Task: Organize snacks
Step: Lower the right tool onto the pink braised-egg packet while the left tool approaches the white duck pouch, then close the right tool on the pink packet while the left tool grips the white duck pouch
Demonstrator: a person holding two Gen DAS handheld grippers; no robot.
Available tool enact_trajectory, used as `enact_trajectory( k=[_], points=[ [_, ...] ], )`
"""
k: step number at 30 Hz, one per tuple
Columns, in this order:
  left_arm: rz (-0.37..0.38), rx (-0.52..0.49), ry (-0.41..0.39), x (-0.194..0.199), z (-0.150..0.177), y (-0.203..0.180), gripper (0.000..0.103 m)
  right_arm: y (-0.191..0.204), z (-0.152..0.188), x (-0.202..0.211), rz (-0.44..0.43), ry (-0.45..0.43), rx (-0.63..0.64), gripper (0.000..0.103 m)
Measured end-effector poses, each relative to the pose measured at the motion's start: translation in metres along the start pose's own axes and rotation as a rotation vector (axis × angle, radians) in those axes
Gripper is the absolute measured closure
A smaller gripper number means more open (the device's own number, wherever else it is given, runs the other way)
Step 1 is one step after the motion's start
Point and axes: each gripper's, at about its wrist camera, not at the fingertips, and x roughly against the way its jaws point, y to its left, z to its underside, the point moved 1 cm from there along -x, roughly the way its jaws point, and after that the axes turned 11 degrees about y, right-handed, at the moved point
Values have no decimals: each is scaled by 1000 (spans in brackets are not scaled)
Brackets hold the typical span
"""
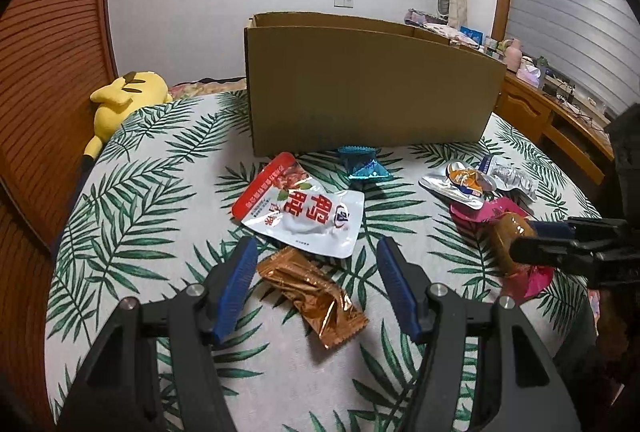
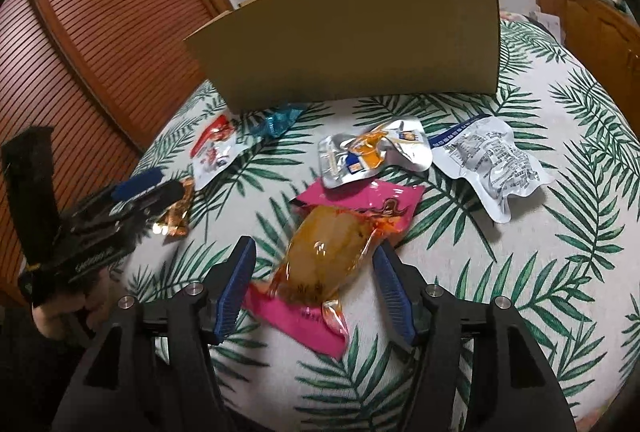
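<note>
Snack packets lie scattered on the leaf-print bed before an upright open cardboard box (image 1: 368, 92): a crumpled copper wrapper (image 1: 316, 296), a red-and-white pouch (image 1: 300, 208), a blue foil packet (image 1: 364, 164), a silver-orange pouch (image 2: 372, 152), a grey pouch (image 2: 488, 164) and a pink pack (image 2: 332, 252)
</note>
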Motion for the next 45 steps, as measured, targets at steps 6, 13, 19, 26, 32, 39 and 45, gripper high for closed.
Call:
enact_trajectory(
  k=[6,13,19,26,32,39,45],
  points=[
    [7,2,1,0,0,-1,41,1,-7,-7,53,6,8,40],
    [5,8,10,-3,-5,-1,41,5,-5,-11,116,-12,52,43],
    [4,34,12,-7,-18,1,41,9,-1,-14,189,-24,95,58],
    [33,132,76,-26,-37,13,40,9,1,-15,196,-30,108,58],
    [8,207,103,-45,-52,21,40,8,0,-16,190,-35,110,58],
    [-47,186,143,-63,-57,18,40,7,2,-14,175,-44,112,58],
    [-90,153,161,-66,-55,18,31,7,2,-13,169,-48,117,58]
  ],
)
